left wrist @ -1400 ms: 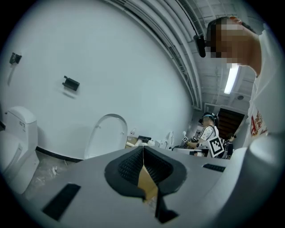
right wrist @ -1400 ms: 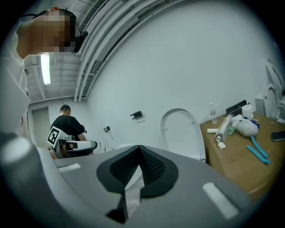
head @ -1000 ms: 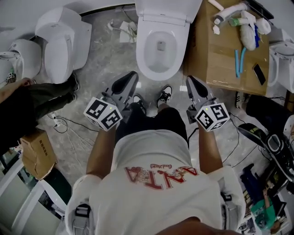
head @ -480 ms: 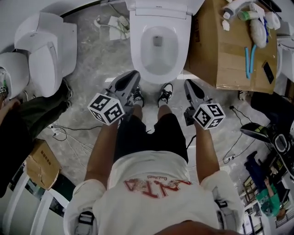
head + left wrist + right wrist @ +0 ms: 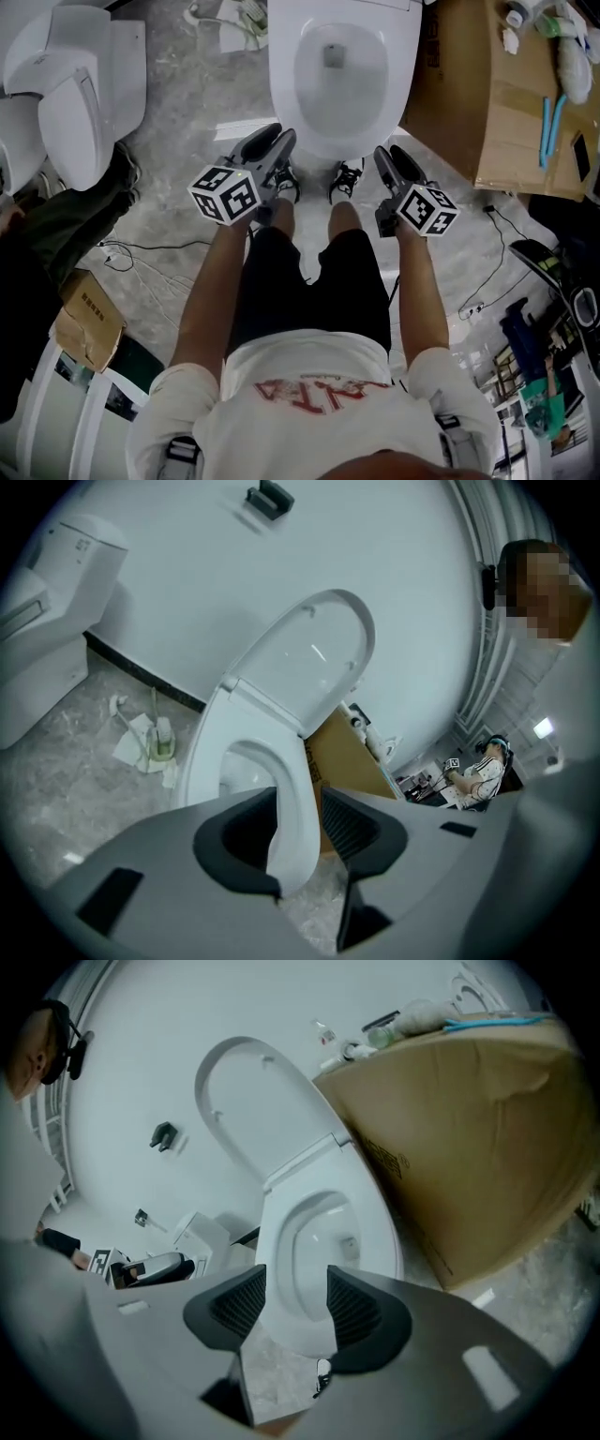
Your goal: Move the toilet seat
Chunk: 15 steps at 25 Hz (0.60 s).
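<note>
Both opening, nothing clamped: left tongs (image 5: pixel 274 137), right tongs (image 5: pixel 392 155). Take front rim of white oval plastic toilet seat (image 5: pixel 281 84) both sides, lift evenly.

Test room dressed as a bathroom: a toilet (image 5: pixel 405 89) with its lid up stands straight ahead of the jaws on a grey marbled floor (image 5: pixel 187 150). Two more toilets (image 5: pixel 80 103) sit side by side well left of the jaws, and a large cardboard box (image 5: pixel 469 112) just right of them serves as a stand for bottles (image 5: pixel 518 12). Loose cables (image 5: pixel 141 251) trail over the floor behind the jaws, and a seated person (image 5: pixel 480 771) in a headset works beyond the box
</note>
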Each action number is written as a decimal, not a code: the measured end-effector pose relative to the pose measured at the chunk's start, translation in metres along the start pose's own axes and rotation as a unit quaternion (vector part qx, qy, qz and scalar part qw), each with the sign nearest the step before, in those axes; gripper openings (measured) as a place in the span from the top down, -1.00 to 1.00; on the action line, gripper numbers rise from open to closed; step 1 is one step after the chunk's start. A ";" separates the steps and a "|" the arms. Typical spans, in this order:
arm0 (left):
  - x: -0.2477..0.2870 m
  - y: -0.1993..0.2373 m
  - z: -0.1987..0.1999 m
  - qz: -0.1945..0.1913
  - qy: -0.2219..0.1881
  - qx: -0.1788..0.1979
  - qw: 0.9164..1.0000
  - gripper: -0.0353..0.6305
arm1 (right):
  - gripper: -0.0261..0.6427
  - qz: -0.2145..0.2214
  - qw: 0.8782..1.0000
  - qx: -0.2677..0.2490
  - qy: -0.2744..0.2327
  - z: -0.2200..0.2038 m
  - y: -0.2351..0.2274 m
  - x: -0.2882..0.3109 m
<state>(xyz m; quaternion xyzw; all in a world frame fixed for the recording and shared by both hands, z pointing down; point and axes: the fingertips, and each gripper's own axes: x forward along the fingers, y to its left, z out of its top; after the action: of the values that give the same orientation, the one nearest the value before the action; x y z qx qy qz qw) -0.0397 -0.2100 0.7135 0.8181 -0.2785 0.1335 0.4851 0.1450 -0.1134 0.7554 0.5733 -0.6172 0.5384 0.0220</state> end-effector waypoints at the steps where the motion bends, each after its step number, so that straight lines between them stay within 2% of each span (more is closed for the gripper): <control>1: 0.004 0.013 -0.010 0.009 0.007 -0.007 1.000 0.49 | 0.35 -0.007 1.000 0.007 0.004 -0.007 -0.008 0.008; 8: 0.023 0.085 -0.079 0.069 0.049 -0.064 0.994 0.36 | 0.22 -0.065 0.996 0.055 0.010 -0.048 -0.066 0.031; 12: 0.025 0.114 -0.110 0.098 0.061 -0.107 0.988 0.33 | 0.20 -0.047 0.988 0.144 0.007 -0.073 -0.090 0.044; 15: 0.032 0.120 -0.130 0.101 0.074 -0.132 0.983 0.33 | 0.20 -0.041 0.985 0.167 0.012 -0.084 -0.098 0.052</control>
<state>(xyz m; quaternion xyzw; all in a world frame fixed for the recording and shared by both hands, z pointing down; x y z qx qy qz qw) -0.0772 -0.1524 0.8801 0.7027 -0.3384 0.2039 0.5918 0.1495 -0.0681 0.8867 0.5872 -0.4946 0.6392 -0.0443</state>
